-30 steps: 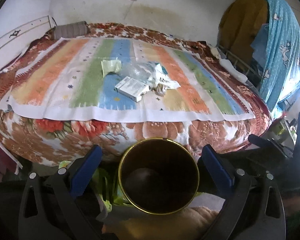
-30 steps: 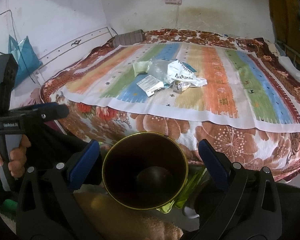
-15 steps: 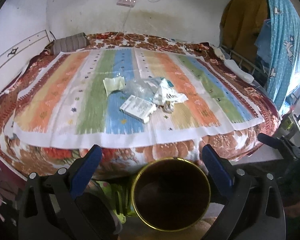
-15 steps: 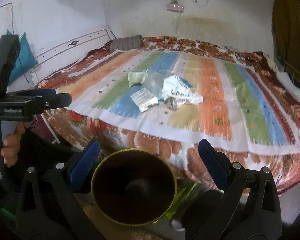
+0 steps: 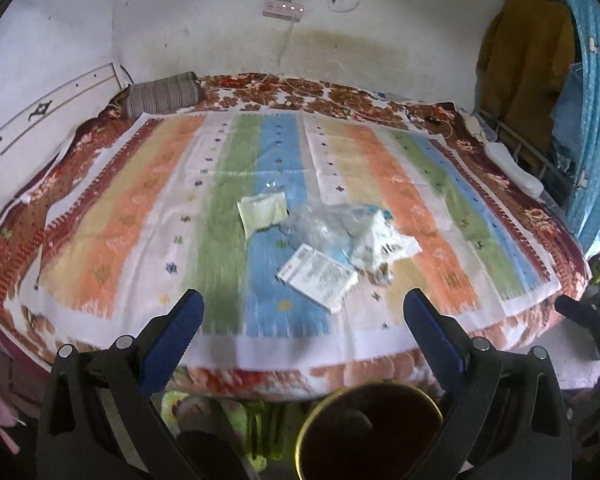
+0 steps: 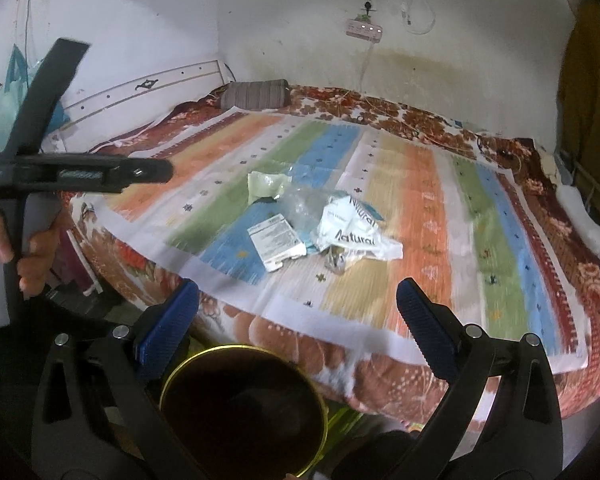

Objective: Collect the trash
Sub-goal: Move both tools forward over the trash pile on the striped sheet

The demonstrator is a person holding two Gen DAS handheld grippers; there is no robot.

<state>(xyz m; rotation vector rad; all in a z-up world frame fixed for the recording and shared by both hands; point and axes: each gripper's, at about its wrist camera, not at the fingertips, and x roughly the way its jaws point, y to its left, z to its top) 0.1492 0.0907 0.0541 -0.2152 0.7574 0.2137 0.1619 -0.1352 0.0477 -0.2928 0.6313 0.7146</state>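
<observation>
Both grippers hang at the near edge of the bed, pointed across it, and the trash lies out in the middle of the striped cloth point(image 5: 220, 216), well beyond the fingertips of either one. The left gripper point(image 5: 303, 309) has its blue-padded fingers point(image 5: 172, 336) spread wide with nothing between them; from its camera the little heap sits ahead and a touch right of centre. The right gripper point(image 6: 298, 302) is spread just as wide and just as empty, with the heap ahead between its finger lines. In the heap there is a pale green packet point(image 5: 262, 210) farthest back, a crumpled clear plastic bag point(image 5: 320, 224) beside it, a white wrapper printed "Natural" point(image 6: 354, 230) to the right, and a flat white box point(image 5: 318, 276) nearest the grippers, its edge touching the wrapper pile. Below the bed edge, under the fingers, stands a dark bin with a gold rim point(image 6: 242, 408), well apart from the trash. A hand point(image 6: 28, 248) grips the left tool's handle at the left of the right camera's view. A striped pillow point(image 5: 162, 94) rests at the far corner by the wall
</observation>
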